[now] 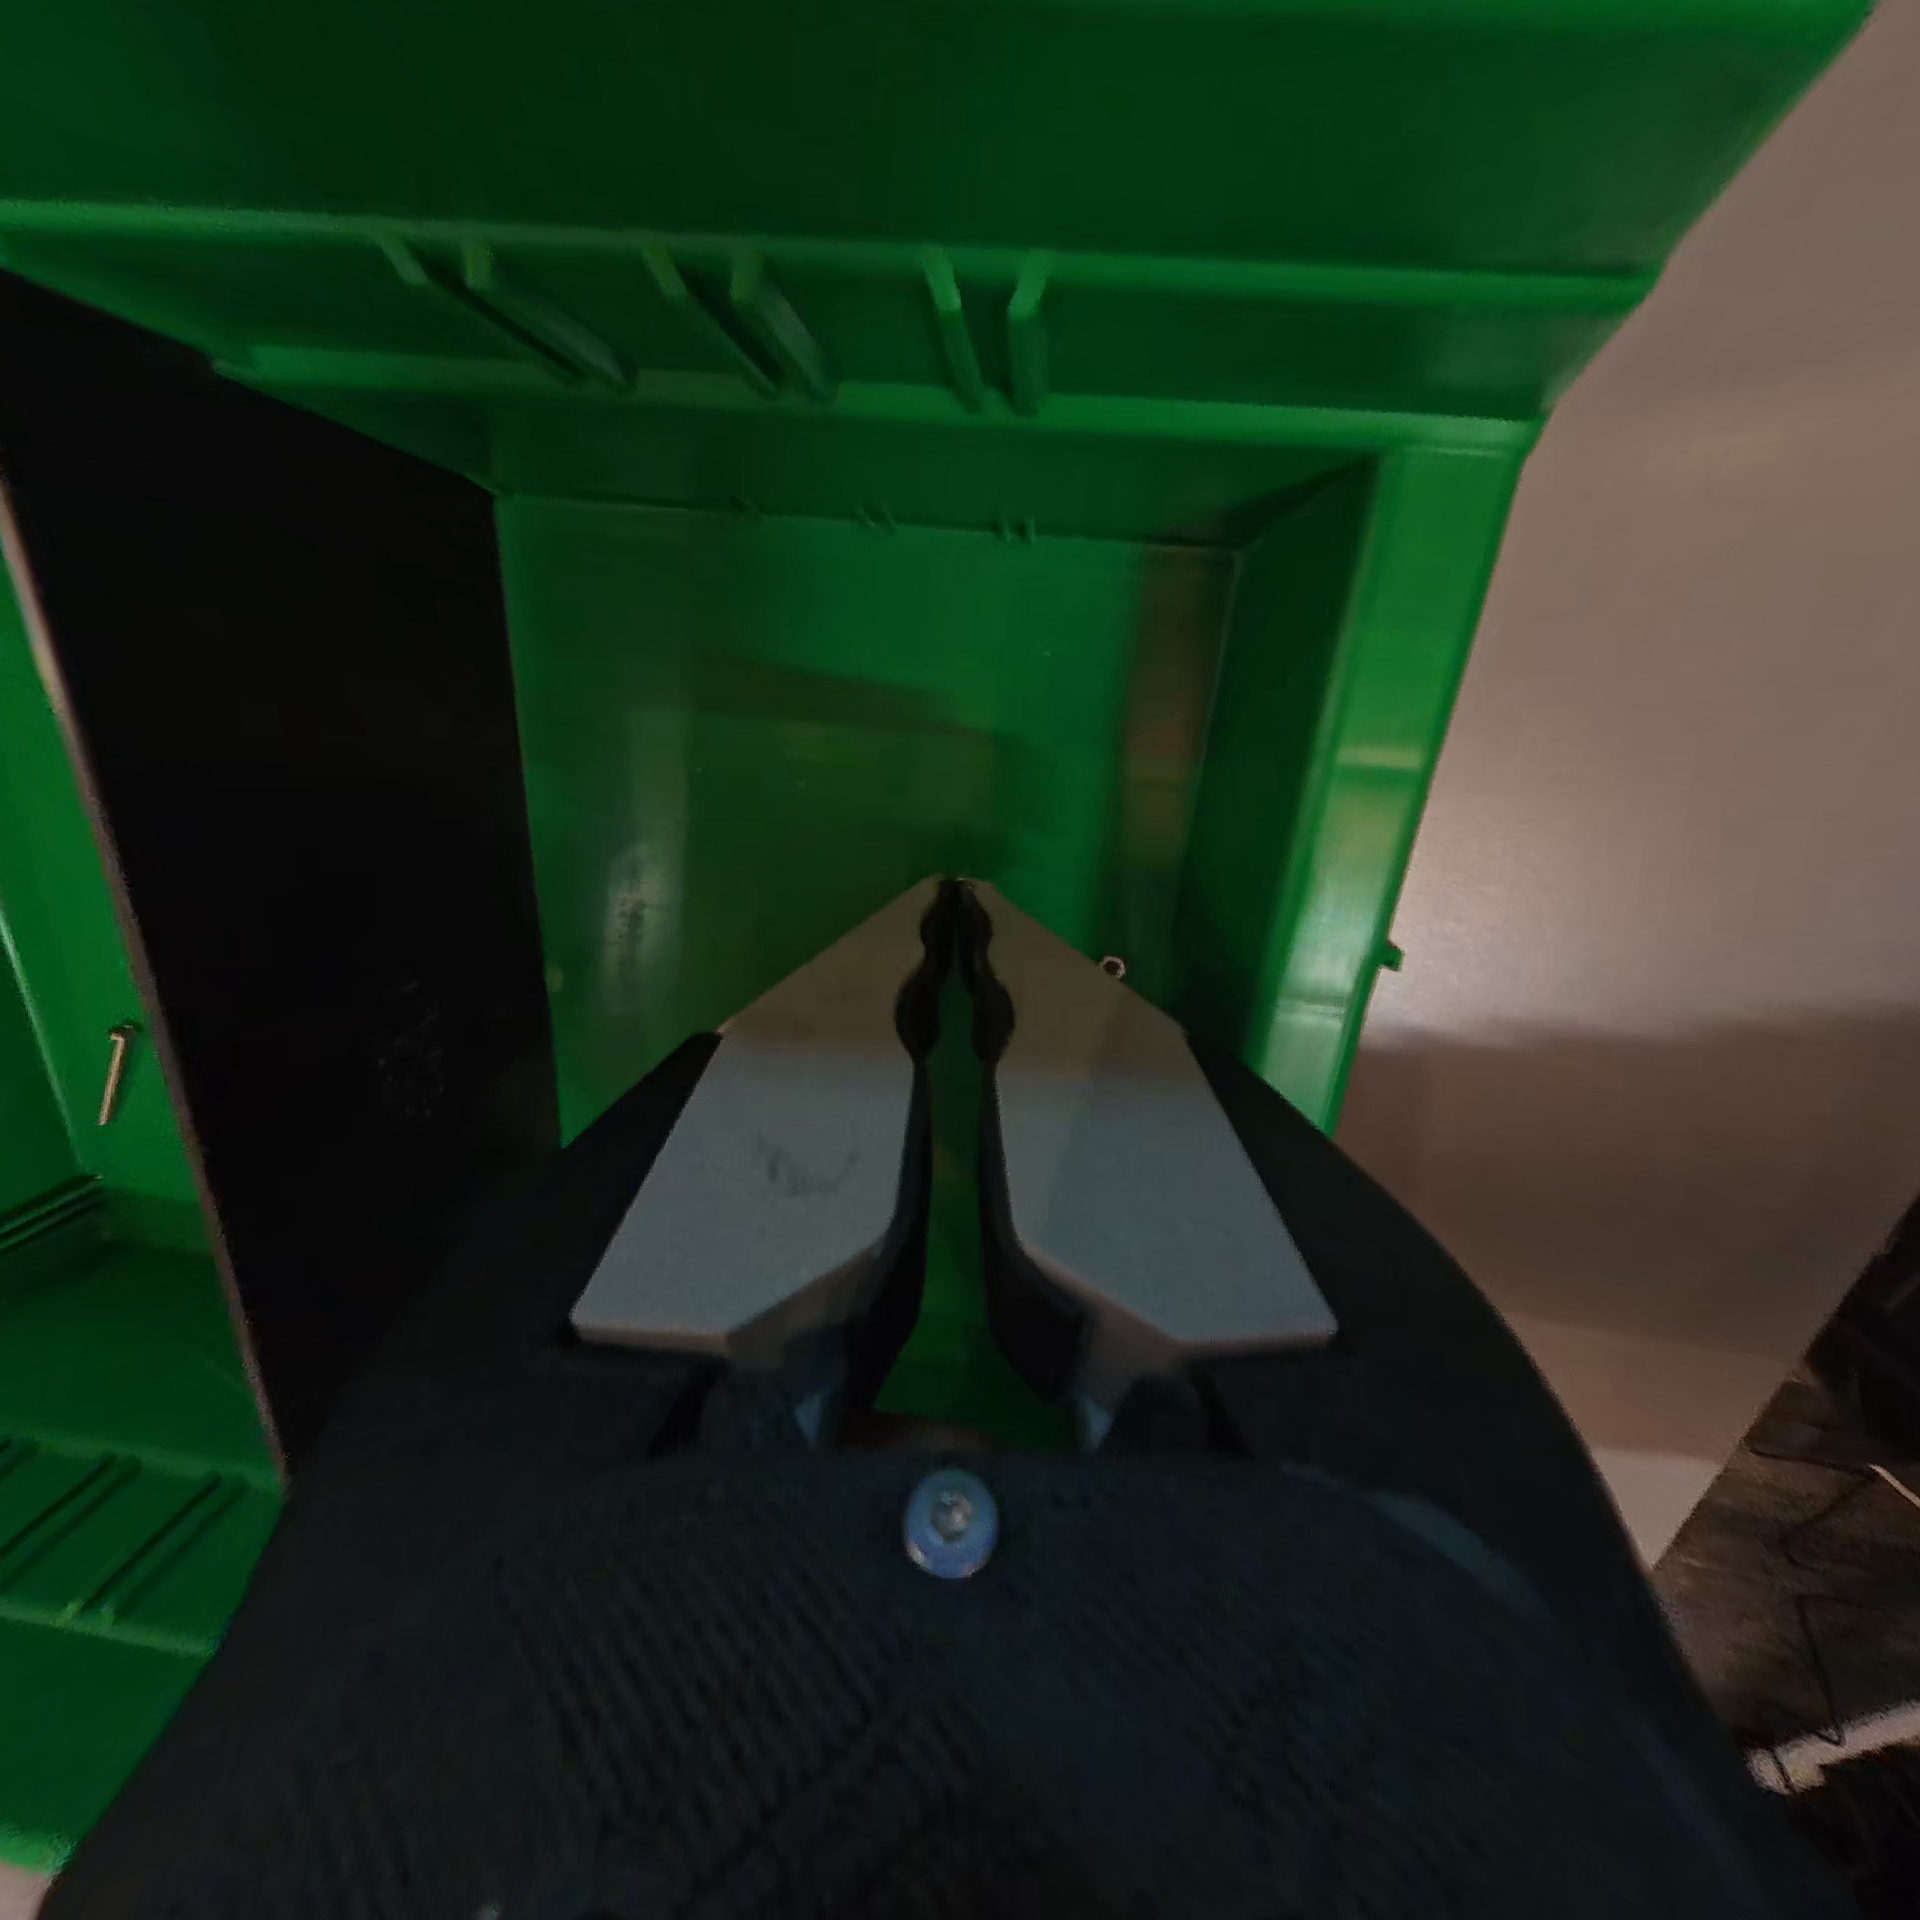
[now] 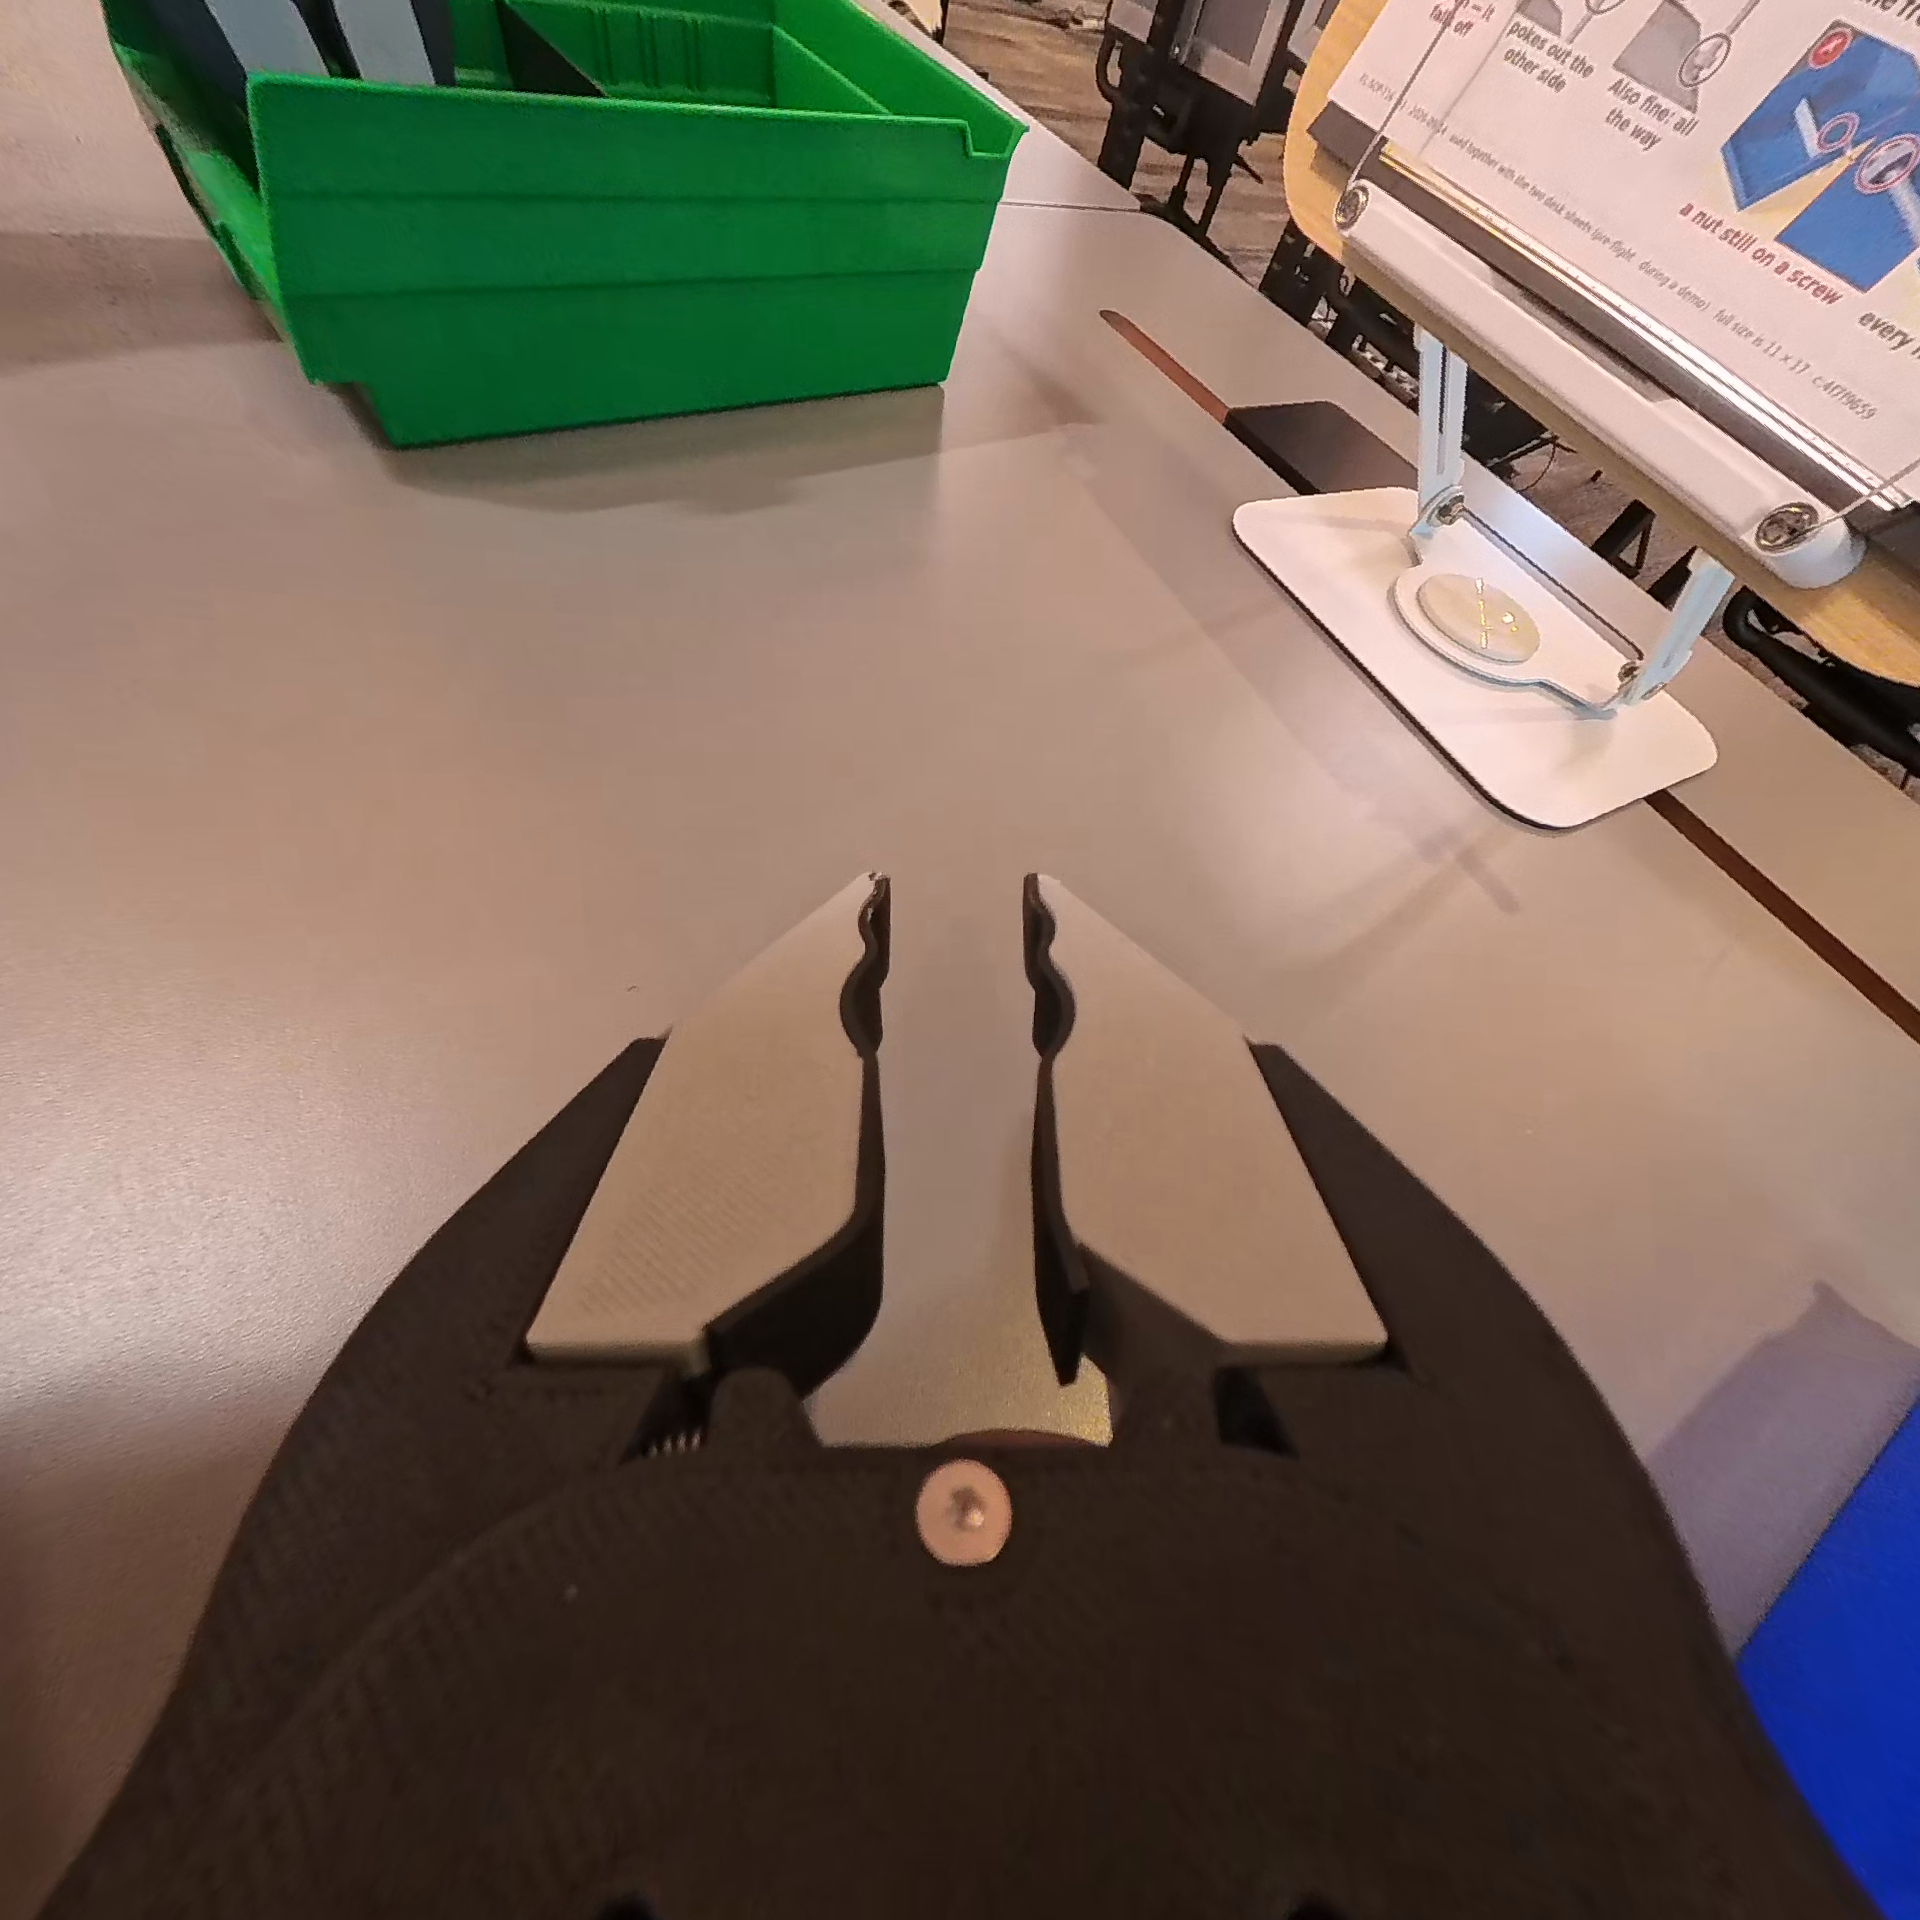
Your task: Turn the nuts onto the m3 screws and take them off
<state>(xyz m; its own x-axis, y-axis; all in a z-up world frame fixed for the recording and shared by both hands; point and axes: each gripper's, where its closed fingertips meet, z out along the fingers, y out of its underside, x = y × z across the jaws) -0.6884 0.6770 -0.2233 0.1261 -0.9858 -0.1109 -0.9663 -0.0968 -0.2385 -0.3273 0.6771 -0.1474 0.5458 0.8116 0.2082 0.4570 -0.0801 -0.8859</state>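
Note:
In the left wrist view my left gripper (image 1: 951,885) reaches into the right compartment of a green bin (image 1: 1382,779), with its fingertips pressed together just above the bin floor. A tiny glint sits at the tips; I cannot tell what it is. A small silver nut (image 1: 1113,965) lies on the bin floor just right of the right finger. A screw (image 1: 116,1073) lies in the left compartment. In the right wrist view my right gripper (image 2: 954,894) is open and empty above the grey table (image 2: 520,727). The green bin (image 2: 623,239) stands far left, with the left gripper's fingers (image 2: 281,42) inside it.
A white stand (image 2: 1455,644) holding a printed instruction sheet (image 2: 1662,156) is at the right of the table. A blue object (image 2: 1839,1662) shows at the lower right edge. A black divider (image 1: 291,779) separates the bin's compartments.

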